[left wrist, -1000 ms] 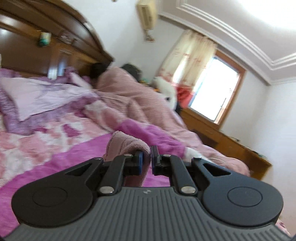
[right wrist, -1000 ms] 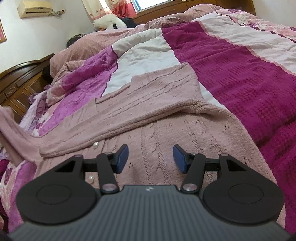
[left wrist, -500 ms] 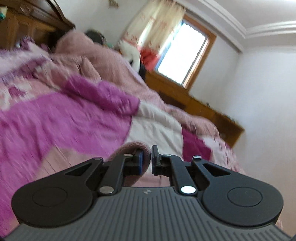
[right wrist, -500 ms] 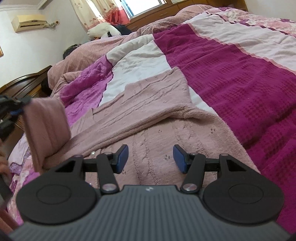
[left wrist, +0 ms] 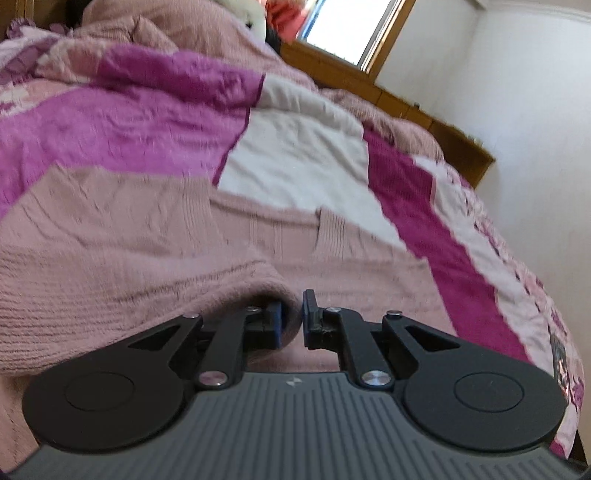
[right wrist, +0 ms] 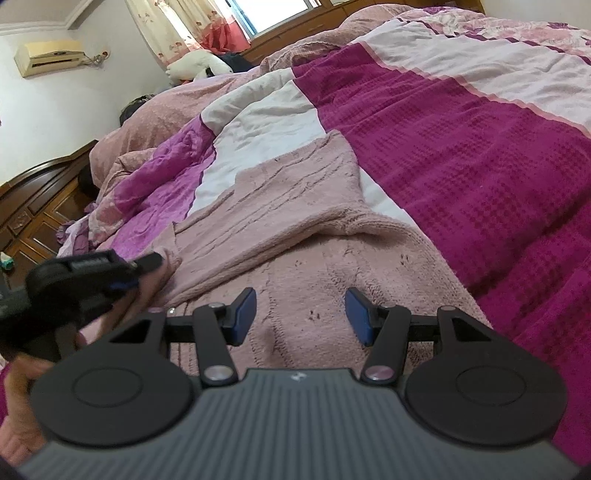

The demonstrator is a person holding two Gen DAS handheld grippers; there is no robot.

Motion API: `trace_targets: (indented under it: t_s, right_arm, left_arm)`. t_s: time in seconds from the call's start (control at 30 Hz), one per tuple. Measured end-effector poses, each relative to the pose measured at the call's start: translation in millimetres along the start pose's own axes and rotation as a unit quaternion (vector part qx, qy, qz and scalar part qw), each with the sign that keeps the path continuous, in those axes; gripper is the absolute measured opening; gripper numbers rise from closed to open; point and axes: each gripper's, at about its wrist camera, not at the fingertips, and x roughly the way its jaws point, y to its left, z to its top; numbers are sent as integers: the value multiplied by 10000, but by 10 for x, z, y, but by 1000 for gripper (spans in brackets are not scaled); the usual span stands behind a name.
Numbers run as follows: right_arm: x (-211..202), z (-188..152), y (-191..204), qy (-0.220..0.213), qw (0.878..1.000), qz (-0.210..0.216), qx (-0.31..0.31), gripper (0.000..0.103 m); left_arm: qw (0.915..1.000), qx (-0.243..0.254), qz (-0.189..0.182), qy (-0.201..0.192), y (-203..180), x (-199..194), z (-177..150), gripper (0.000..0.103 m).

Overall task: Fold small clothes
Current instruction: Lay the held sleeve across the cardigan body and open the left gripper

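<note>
Cardigan (right wrist: 295,236), one pale pink knitted piece, lies spread on the bed, its body nearest the right camera and one sleeve (right wrist: 280,184) laid slantwise over it toward the white patch of the quilt.

Largest thing around it is the quilt (right wrist: 461,155), in bands of deep magenta, white and flowered pink; it bears the cardigan and runs on to the far edge of the bed. A heaped pink blanket (right wrist: 177,107) lies beyond, near the window, with one white soft toy (right wrist: 195,66) on top of it. One dark wooden headboard (right wrist: 33,210) stands at the left of the right view, and one air conditioner (right wrist: 51,55) hangs on the wall above it. One window (left wrist: 351,29) shows in both views, with a wooden ledge under it.

Nothing lies on the cardigan between the two grippers.

Left gripper (left wrist: 291,319) has its jaws drawn nearly together on a fold of the knit, which bulges up between the pads. In the right view it appears at the left edge, blurred, with pink cloth at its tip and a hand (right wrist: 22,373) around its handle.

Right gripper (right wrist: 301,314) hovers over the cardigan's body with its jaws wide apart and nothing between them; two blue pads (right wrist: 243,310) face each other across bare knit.
</note>
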Motion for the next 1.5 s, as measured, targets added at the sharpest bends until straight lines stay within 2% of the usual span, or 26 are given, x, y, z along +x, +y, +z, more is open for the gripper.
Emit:
trace_targets:
  t_s: [0.17,0.37,0.47,0.93,1.5]
  right_arm:
    - [8,-4,-6,-5,10000,20,31,57]
    - [5,-7,-7,-5,10000,25,49,56]
    - [4,-5,-10,-8,10000,31,61,56]
    - [-20,3,-9,-32,9999,62,94,57]
    - [-82,-5,125,-27,9998,162,-84,57]
  left_arm:
    - [9993,-111,57,356,32,80,-55,13]
    - [9981,-57,99,603,-14,44,-25,41]
    - [9977,-46,106,672,-55,-25,-10,48]
    - [9904,338,555,1218,-81,-459,-91,50]
    - [9857,335,1162,1171,214,-919,-50,50]
